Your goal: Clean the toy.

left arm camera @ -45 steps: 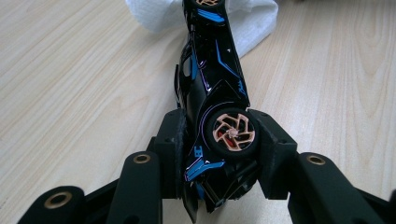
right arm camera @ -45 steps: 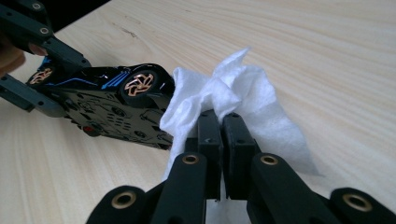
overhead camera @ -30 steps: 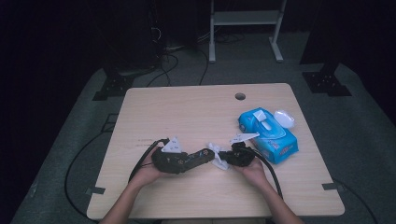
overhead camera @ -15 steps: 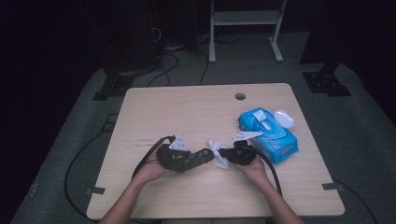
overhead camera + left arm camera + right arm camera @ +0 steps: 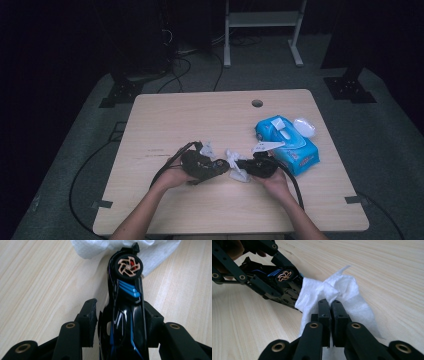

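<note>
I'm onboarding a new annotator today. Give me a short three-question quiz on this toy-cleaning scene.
1. What does the left hand-held gripper hold?
2. True or false: the right hand-held gripper is shut on a white wipe.
3. Where does the blue wipes pack lie? A) to the person's right on the table B) on the floor C) in the left hand-held gripper

Key: 1. A black toy car with blue stripes and a copper-coloured wheel. 2. True. 3. A.
</note>
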### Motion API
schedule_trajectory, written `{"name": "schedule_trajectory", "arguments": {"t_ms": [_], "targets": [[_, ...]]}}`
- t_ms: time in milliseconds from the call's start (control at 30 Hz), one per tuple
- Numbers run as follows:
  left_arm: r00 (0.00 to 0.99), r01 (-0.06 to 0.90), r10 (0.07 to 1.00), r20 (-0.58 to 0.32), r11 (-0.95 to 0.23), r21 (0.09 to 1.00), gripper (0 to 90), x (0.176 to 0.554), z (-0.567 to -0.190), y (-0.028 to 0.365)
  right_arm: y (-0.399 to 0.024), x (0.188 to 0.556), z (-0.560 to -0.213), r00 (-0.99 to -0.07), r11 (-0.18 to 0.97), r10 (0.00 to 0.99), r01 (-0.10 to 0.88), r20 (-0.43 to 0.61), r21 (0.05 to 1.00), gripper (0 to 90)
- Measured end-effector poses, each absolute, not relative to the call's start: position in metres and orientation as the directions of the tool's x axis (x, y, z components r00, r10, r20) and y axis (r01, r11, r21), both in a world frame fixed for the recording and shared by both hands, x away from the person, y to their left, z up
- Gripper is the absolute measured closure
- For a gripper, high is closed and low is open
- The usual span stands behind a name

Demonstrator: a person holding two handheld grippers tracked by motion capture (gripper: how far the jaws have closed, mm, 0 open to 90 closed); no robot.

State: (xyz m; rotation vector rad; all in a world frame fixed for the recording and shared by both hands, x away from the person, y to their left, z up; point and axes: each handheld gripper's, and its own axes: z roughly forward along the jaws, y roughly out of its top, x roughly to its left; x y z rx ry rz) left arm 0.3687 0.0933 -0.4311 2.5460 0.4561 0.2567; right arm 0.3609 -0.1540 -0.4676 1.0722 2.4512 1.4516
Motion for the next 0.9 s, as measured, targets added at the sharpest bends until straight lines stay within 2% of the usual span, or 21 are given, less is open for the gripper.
{"name": "schedule_trajectory", "arguments": {"t_ms": [200,367,533,767,900], "targets": [[0.922,0.291,0.379,0.074,-0.808,0.513,55.0,0.373,-0.435,0.084,-0.155,0.36,-0.468,-0.75,0.298,0.608,0.518,0.258,0.802,86.4],[0.936,0.253,0.34,0.091,-0.83,0.497,57.8,0.371,-0.435,0.082,-0.156,0.358,-0.464,-0.756,0.29,0.6,0.508,0.259,0.811,86.4],[0.933,0.244,0.349,0.093,-0.799,0.549,58.0,0.368,-0.432,0.085,-0.158,0.357,-0.452,-0.77,0.274,0.583,0.488,0.26,0.829,86.4],[0.932,0.144,0.319,0.174,-0.764,0.629,58.0,0.352,-0.411,0.083,-0.149,0.344,-0.412,-0.837,0.274,0.509,0.381,0.203,0.883,86.5],[0.932,0.128,0.32,0.17,-0.73,0.671,58.1,0.349,-0.405,0.087,-0.155,0.343,-0.408,-0.836,0.269,0.513,0.373,0.196,0.888,86.5]]}}
